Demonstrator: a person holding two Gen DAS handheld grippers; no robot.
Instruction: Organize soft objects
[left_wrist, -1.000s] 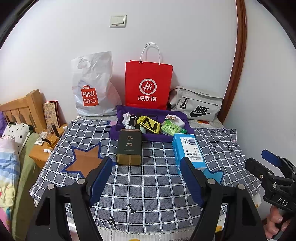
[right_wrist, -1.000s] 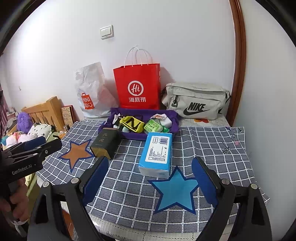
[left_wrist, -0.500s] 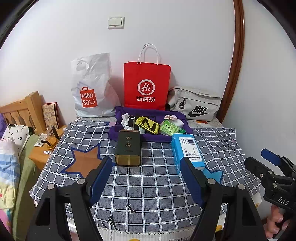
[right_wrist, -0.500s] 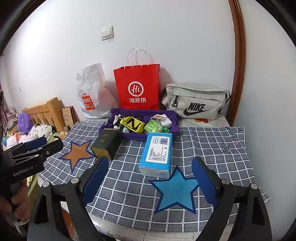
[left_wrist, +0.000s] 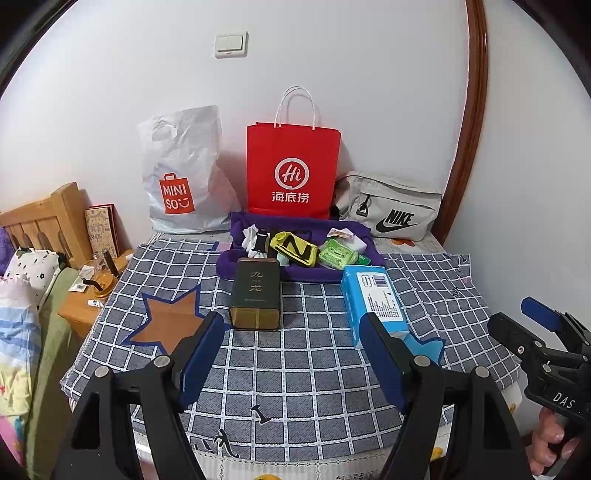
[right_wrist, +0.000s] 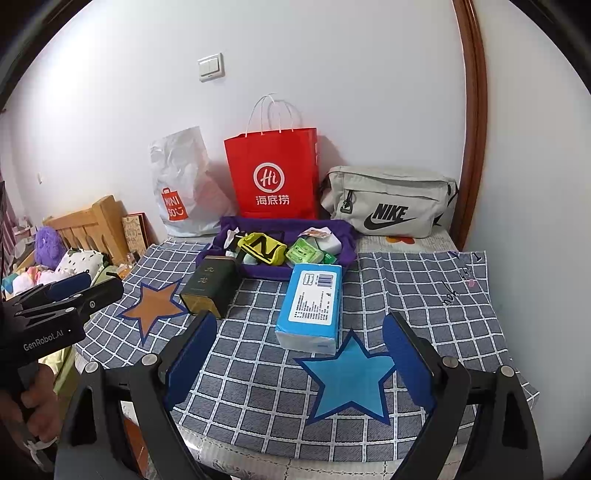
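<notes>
Blue tissue pack (right_wrist: 310, 306) flat on checked worktop (right_wrist: 424, 295), dark tin (right_wrist: 210, 286) left. Both claws (left_wrist: 291, 354) (right_wrist: 299, 365) apart, empty, near edge.

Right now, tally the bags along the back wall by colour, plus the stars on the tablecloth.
Red paper bag: 1
White Miniso plastic bag: 1
Grey Nike bag: 1
Orange star: 1
Blue star: 1
Total: 5
</notes>
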